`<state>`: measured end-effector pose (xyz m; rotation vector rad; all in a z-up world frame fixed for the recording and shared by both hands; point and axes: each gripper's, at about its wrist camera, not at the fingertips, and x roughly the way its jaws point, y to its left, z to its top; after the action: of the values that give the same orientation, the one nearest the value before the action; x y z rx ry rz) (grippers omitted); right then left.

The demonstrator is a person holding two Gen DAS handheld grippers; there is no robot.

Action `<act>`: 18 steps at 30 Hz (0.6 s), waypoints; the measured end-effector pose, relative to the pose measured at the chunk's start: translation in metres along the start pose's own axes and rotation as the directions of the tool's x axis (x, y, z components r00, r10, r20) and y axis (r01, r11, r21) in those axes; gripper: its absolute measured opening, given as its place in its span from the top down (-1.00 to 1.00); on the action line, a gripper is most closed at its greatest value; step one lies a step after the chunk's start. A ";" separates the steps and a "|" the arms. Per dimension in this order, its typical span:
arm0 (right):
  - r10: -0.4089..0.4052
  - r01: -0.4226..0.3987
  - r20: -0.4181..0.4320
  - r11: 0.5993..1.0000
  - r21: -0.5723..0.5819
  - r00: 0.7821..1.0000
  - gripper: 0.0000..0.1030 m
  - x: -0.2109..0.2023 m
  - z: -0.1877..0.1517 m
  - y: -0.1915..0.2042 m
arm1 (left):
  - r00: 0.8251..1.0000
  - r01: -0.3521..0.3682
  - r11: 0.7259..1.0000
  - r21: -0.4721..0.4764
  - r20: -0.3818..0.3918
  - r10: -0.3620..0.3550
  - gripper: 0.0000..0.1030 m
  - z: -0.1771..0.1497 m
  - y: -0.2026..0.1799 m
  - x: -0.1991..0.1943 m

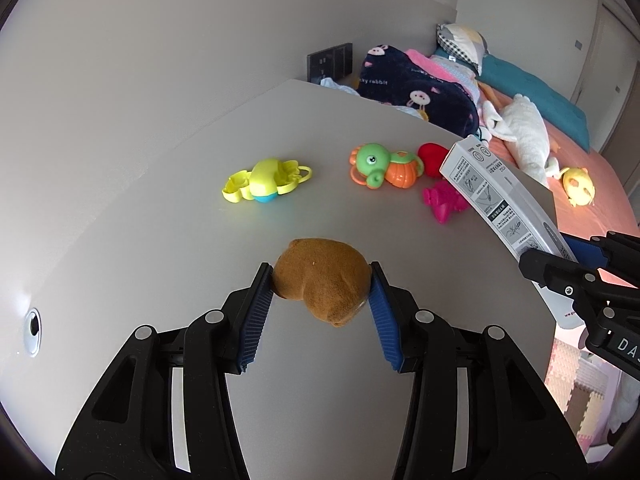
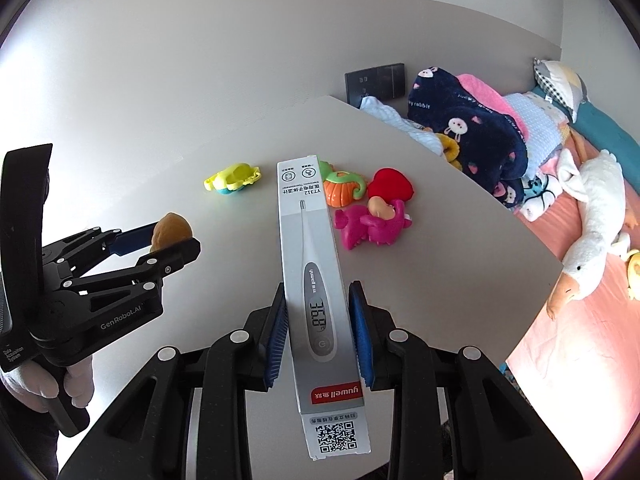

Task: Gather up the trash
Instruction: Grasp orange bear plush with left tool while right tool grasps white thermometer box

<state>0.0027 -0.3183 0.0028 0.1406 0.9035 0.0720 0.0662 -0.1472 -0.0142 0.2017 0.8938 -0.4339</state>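
My left gripper (image 1: pixel 322 280) is shut on a brown fuzzy lump (image 1: pixel 320 280), held just above the grey table (image 1: pixel 160 220); the same lump (image 2: pixel 170 230) shows in the right wrist view between the left gripper's (image 2: pixel 174 242) blue pads. My right gripper (image 2: pixel 318 312) is shut on a long white thermometer box (image 2: pixel 312 280), lifted off the table and pointing away from me. In the left wrist view that box (image 1: pixel 496 196) slants up at the right edge, with the right gripper (image 1: pixel 560 256) clamped on its lower end.
Toys lie at the far side of the table: a yellow rattle (image 1: pixel 264 180), a green and orange seahorse (image 1: pixel 384 166), a red piece (image 1: pixel 434 156) and a pink figure (image 2: pixel 368 226). A bed (image 2: pixel 580 300) with blankets and a white plush goose (image 2: pixel 592 236) runs along the right. A gloved hand (image 2: pixel 76 384) holds the left gripper.
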 end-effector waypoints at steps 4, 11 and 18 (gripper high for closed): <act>-0.007 0.007 0.016 1.000 0.014 1.000 0.39 -0.017 -0.011 -0.007 | 1.000 0.012 1.000 0.016 0.009 -0.013 0.08 -0.005 -0.015 -0.009; -0.027 0.026 0.033 0.999 0.034 0.999 0.39 -0.044 -0.033 -0.026 | 0.999 0.039 0.998 0.053 0.019 -0.040 0.08 -0.013 -0.050 -0.022; -0.048 0.044 0.050 0.997 0.070 0.998 0.39 -0.071 -0.056 -0.049 | 0.997 0.071 0.993 0.098 0.018 -0.074 0.08 -0.023 -0.090 -0.032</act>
<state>-0.0852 -0.3699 0.0167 0.1847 0.8574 -0.0056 -0.0077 -0.2103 -0.0021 0.2536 0.8619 -0.5466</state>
